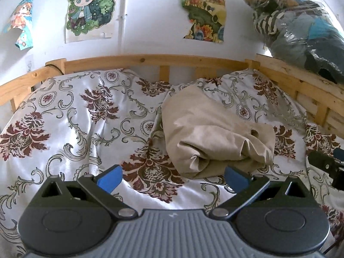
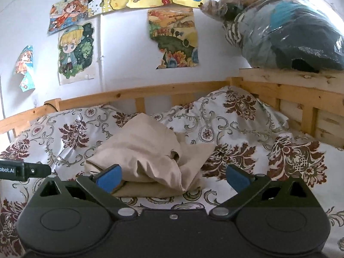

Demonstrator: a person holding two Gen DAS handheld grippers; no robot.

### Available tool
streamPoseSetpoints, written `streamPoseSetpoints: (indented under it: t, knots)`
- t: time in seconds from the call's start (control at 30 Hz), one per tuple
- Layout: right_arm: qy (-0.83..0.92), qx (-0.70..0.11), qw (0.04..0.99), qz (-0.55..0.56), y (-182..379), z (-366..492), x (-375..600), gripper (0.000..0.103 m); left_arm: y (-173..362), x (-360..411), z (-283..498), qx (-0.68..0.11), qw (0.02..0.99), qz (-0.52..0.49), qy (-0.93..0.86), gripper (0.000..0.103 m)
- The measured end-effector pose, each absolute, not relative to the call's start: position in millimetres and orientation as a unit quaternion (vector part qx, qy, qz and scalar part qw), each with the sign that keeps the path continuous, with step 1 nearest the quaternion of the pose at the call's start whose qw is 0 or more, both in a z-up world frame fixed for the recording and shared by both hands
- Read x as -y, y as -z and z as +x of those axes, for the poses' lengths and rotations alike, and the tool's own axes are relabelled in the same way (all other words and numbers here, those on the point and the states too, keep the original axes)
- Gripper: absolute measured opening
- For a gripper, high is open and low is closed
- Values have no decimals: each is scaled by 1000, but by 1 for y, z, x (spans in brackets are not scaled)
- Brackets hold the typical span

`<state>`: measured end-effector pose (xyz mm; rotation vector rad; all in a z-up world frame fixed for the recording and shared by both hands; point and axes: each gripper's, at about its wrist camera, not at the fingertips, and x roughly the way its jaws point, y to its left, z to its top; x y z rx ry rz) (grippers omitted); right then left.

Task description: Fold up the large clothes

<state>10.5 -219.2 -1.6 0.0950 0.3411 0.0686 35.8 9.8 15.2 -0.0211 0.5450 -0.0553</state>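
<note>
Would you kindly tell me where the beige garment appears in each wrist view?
Left wrist view: the beige garment lies right of centre, beyond the open left hand-held gripper.
Right wrist view: the garment lies left of centre, before the open right hand-held gripper.
Shared landmark: the torn landscape poster.

You can read only one piece of text: white letters "obot.AI" on the black body of your left tool (image 2: pixel 22 170), which pokes in at the left edge of the right wrist view; the start of the word is cut off. Nothing else is legible.
</note>
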Motion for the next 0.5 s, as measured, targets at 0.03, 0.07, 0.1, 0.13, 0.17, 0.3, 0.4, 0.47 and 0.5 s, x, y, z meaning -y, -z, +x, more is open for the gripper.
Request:
streamPoseSetpoints:
  t: [0.03, 0.07, 0.1, 0.13, 0.17, 0.3, 0.4, 0.47, 0.5]
  knots:
    - [-34, -169, 984, 48, 2, 10, 220, 102, -15, -9, 36, -269, 963, -9, 27, 102]
    - [-34, -170, 984, 49, 2, 11, 220, 102, -15, -9, 36, -269, 963, -8, 27, 102]
    - [-34, -170, 984, 49, 2, 11, 220, 102, -14, -9, 35, -268, 963, -6, 27, 102]
    - [-34, -170, 984, 48, 2, 10, 220, 102, -14, -9, 36, -268, 963, -5, 26, 102]
    - [-35, -170, 984, 48, 2, 11, 221, 102, -14, -8, 36, -267, 963, -4, 24, 102]
    - [-35, -169, 984, 49, 2, 11, 221, 102, -14, -8, 35, -267, 963, -4, 24, 102]
    - [-35, -170, 984, 48, 2, 11, 221, 102, -14, -8, 36, -268, 963, -6, 23, 102]
    - [-35, -170, 984, 49, 2, 11, 221, 102, -14, -9, 36, -270, 963, -8, 25, 102]
    - [-35, -170, 984, 49, 2, 11, 221, 102, -14, -10, 36, -271, 962, -10, 25, 102]
